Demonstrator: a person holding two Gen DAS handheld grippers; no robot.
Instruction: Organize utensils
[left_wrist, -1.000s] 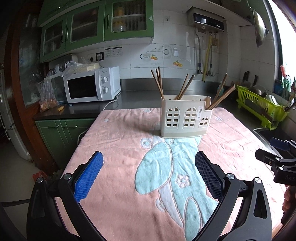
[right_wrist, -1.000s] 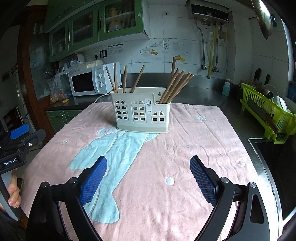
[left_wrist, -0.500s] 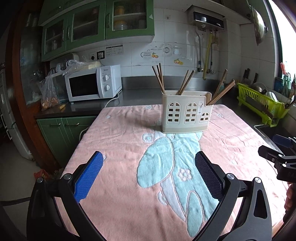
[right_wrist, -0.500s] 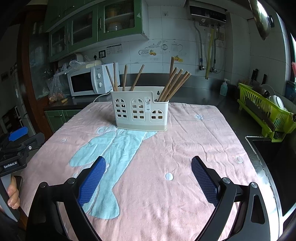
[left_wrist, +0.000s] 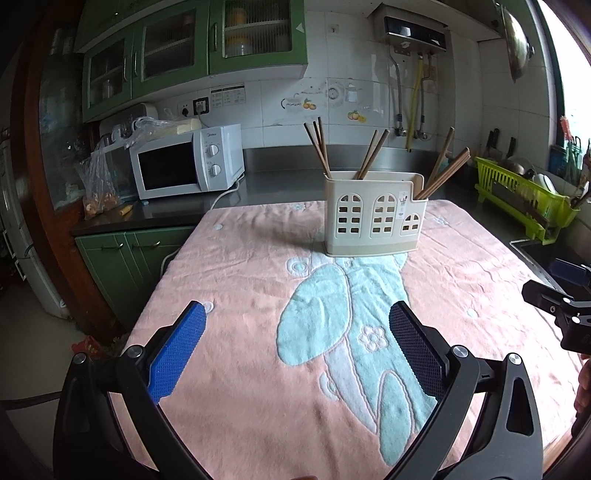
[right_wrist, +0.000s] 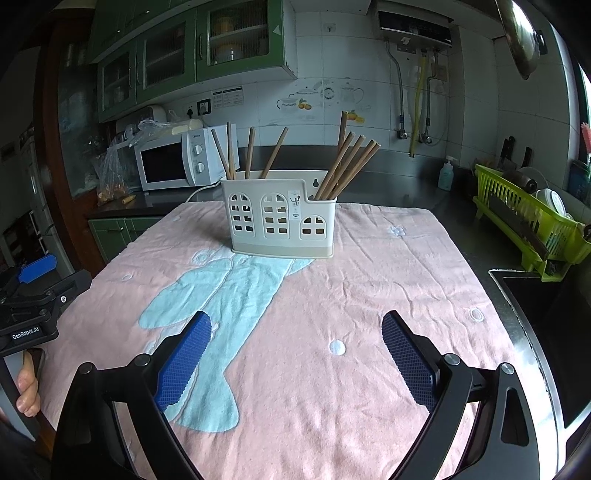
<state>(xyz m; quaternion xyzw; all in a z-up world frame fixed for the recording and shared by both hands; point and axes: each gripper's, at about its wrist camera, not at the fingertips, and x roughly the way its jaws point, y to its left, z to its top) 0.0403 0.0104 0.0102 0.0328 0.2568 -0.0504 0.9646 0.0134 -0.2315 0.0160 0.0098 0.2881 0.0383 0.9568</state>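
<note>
A: Left claw (left_wrist: 297, 325)?
B: Spread wide, nothing between the blue pads (left_wrist: 177, 349), hovering low and level, pointing forward.

A: Right claw (right_wrist: 297, 334)?
B: Same. Jaws wide apart, nothing held, level and pointing forward.

A: Hands?
B: Right-wrist view shows the left hand's fingers (right_wrist: 27, 391) wrapped on the handle at the far left edge. Left-wrist view shows a sliver of the right hand (left_wrist: 583, 384) at the right edge, under the other claw's body.

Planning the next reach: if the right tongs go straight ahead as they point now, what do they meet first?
Probably the towel, since the open right tongs seem tilted slightly down; if level, the chopstick holder further on. Depth is unclear.
</note>
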